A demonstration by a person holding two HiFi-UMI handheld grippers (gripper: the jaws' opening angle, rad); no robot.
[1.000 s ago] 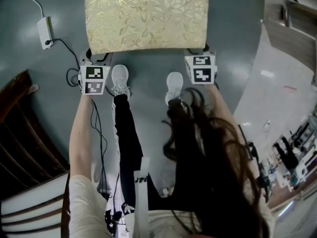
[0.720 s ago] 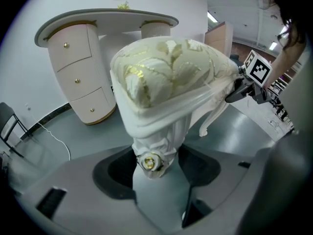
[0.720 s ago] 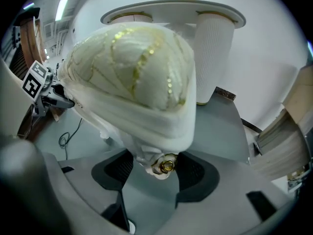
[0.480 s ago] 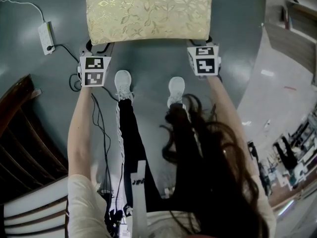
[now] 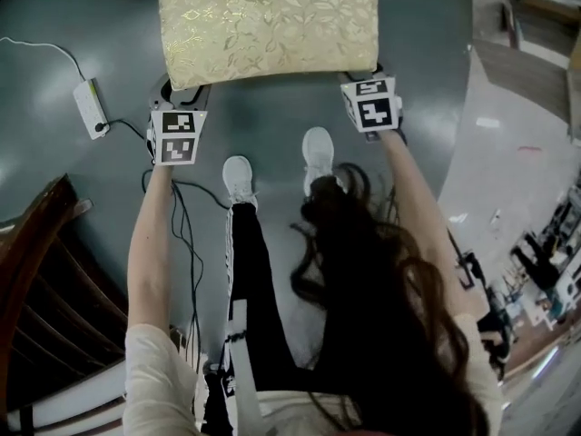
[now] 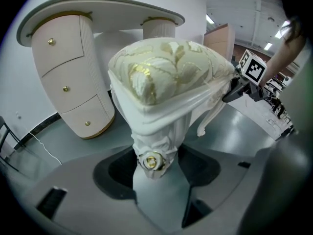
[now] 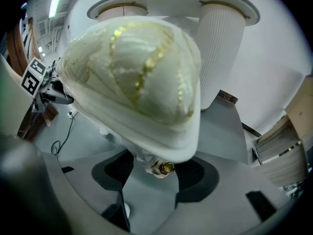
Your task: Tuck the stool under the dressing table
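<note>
On the floor point(image 5: 272, 153), far to the left, lies a white plug box point(image 5: 89, 107), well apart from the stool point(image 5: 268, 25). The left tongs point(image 6: 155, 173) are set wide and hold the stool's near left leg point(image 6: 155, 141) just under the seat. The gold flower knob on the leg sits between the pads. The stool stands on the floor in front of the dressing table point(image 6: 63, 67), not yet under it. Its seat is a fat cream cushion with gold leaves. The right tongs point(image 7: 154, 173) are set wide too and hold the near right leg point(image 7: 149, 160) the same way.

I think the job now is the push. To do it well, both hands should go forward together at the same speed, so the stool does not turn. Aim the seat at the gap between the table's two round sides, the one with drawers on the left and the plain side point(image 7: 220, 48) on the right. Push low and flat, so the far legs do not catch and tip the stool. Go slowly near the end, so the cushion slides under the tabletop point(image 6: 98, 9) and does not bump it. Hold tight, because the carved legs look smooth and could slip.
</note>
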